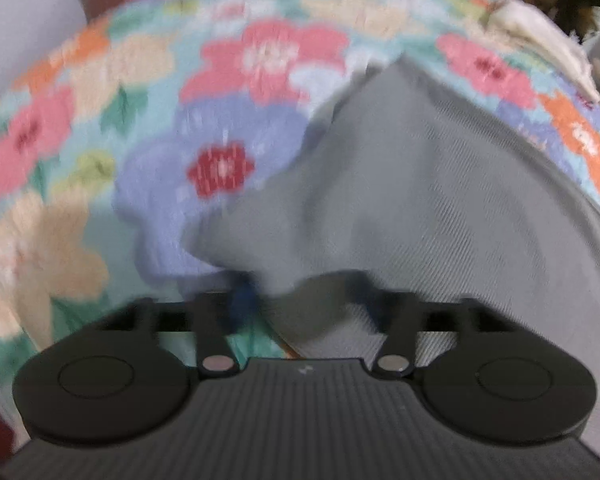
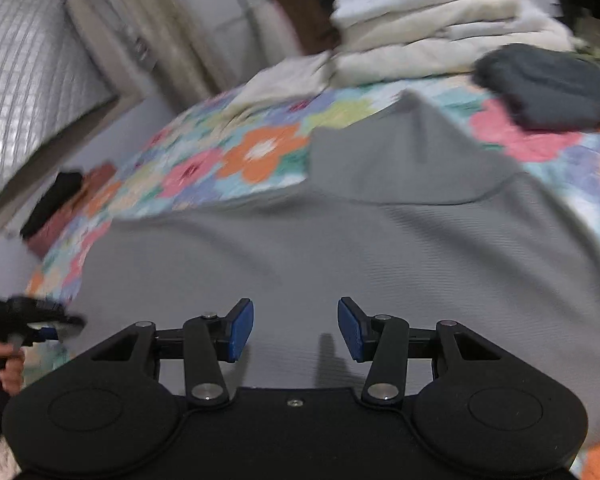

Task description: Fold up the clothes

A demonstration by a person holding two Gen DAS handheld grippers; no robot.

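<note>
**Grey top spread on the floral bed, both grippers loose**

Floral bedspread [image 2: 260,152] covers the bed, big pink, orange and lilac flowers on a pale teal ground, and that's the folding surface. Lying across it is the grey garment [image 2: 340,260], a fine ribbed knit that takes up most of the near part of the bed in the right wrist view. One flap is already turned over at its far end, with a point sticking up. At the far edge of the bed sits a stack of folded cream and white clothes [image 2: 432,28], with a dark grey bundle [image 2: 548,84] just beside it.

My guess is that the knit is light, soft and floppy. It won't hold a shape, so it'll drape and drag on the cover if lifted from one spot. Best hold looks like a pinch at a corner or along a hem, one corner per gripper.

The right hand-held gripper [image 2: 296,330] hangs over the grey cloth with its blue pads spread and nothing between them. The left hand-held gripper [image 1: 300,292] sits at the garment's edge, very blurred. The cloth bunches right at its tips, jaws look parted, not clamped as far as I can see.
</note>
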